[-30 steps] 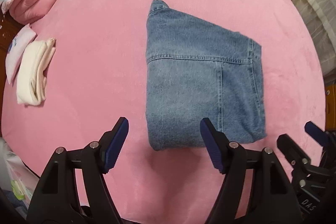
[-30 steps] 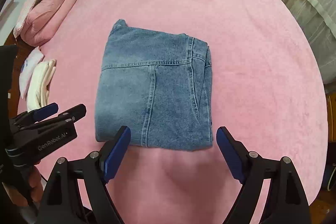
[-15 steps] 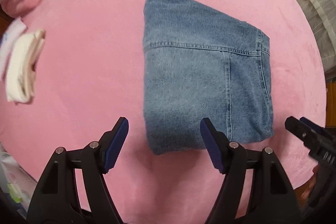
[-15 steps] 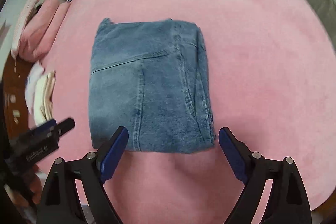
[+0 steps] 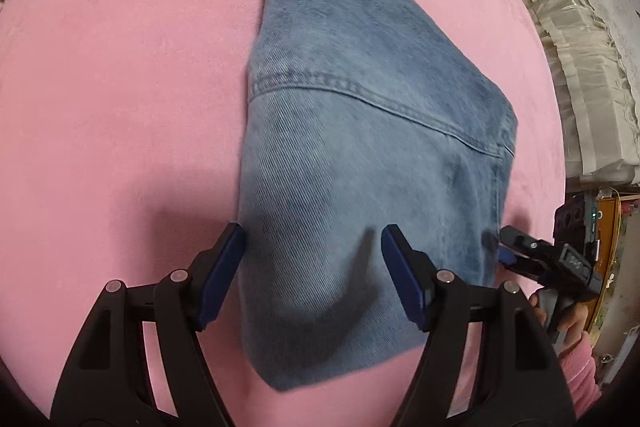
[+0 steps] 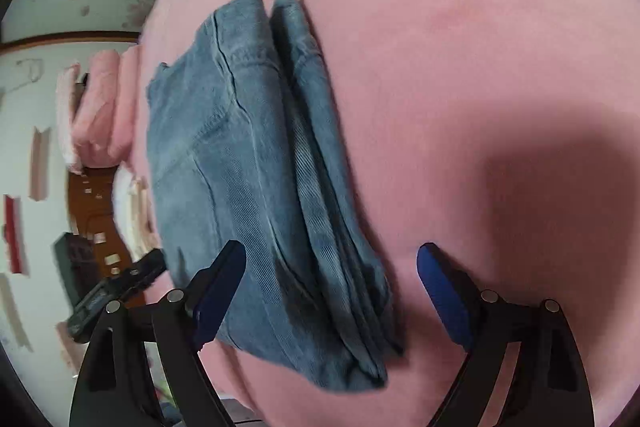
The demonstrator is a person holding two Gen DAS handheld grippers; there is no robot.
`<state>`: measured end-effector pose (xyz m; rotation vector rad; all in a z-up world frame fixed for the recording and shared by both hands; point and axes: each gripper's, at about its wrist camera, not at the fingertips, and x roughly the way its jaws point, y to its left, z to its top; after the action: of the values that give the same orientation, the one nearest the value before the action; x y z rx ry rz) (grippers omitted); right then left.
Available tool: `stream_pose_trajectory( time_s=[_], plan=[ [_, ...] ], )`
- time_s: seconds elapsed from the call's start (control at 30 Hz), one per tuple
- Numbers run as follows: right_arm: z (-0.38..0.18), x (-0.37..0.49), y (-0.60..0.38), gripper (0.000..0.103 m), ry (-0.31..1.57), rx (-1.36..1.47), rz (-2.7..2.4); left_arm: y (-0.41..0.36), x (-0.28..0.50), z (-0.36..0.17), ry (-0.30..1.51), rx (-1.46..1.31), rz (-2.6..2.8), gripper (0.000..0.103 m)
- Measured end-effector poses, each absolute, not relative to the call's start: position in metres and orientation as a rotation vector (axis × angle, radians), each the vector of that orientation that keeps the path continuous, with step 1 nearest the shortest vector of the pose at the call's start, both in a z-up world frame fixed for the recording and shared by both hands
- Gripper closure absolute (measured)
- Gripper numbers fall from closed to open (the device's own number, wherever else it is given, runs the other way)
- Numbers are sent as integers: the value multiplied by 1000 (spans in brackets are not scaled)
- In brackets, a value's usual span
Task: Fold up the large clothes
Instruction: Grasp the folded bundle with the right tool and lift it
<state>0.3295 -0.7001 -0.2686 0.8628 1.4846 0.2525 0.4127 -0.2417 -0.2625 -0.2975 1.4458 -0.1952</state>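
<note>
Folded blue jeans (image 5: 360,147) lie flat on the pink bed cover (image 5: 120,87). My left gripper (image 5: 313,239) hangs open close above the jeans' near left part, its left finger at the jeans' left edge and nothing pinched. My right gripper (image 6: 331,251) is open too, straddling the near right corner, where the stacked layers of the jeans (image 6: 248,167) show edge-on. In the left wrist view the right gripper (image 5: 540,259) reaches in at the jeans' right edge. The left gripper (image 6: 116,287) shows at the lower left of the right wrist view.
A rolled pink blanket (image 6: 100,107) and a folded white cloth (image 6: 128,211) lie beyond the jeans' left side. Cream ruffled fabric (image 5: 580,67) borders the bed on the right. A hand in a pink sleeve (image 5: 568,327) holds the right gripper. The bed's near edge runs just under the jeans.
Both grippers have sunk toward the jeans, which now fill each view. The right gripper has rolled and tilted, so the wall at the left shows. Both stay open.
</note>
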Motion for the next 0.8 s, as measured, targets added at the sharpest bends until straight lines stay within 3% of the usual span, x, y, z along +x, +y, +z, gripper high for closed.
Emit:
stream_pose_trajectory(
  time_s=[0.1, 0.2, 0.23, 0.5, 0.63, 0.8],
  plan=[
    [-275, 344, -698, 17, 1461, 870, 347, -242, 425, -277, 1461, -289, -207, 35],
    [-282, 361, -693, 43, 1457, 854, 411, -246, 431, -284, 1472, -273, -217, 35],
    [-284, 365, -692, 47, 1465, 844, 412, -246, 432, -285, 1475, -269, -221, 35],
    [-292, 378, -700, 68, 1424, 888, 420, -242, 442, -302, 1487, -313, -249, 31],
    [-286, 371, -706, 81, 1386, 917, 411, -245, 437, -299, 1458, -303, -256, 44],
    [-251, 371, -694, 84, 1351, 857, 443, -257, 423, -281, 1372, -228, -192, 62]
  ],
)
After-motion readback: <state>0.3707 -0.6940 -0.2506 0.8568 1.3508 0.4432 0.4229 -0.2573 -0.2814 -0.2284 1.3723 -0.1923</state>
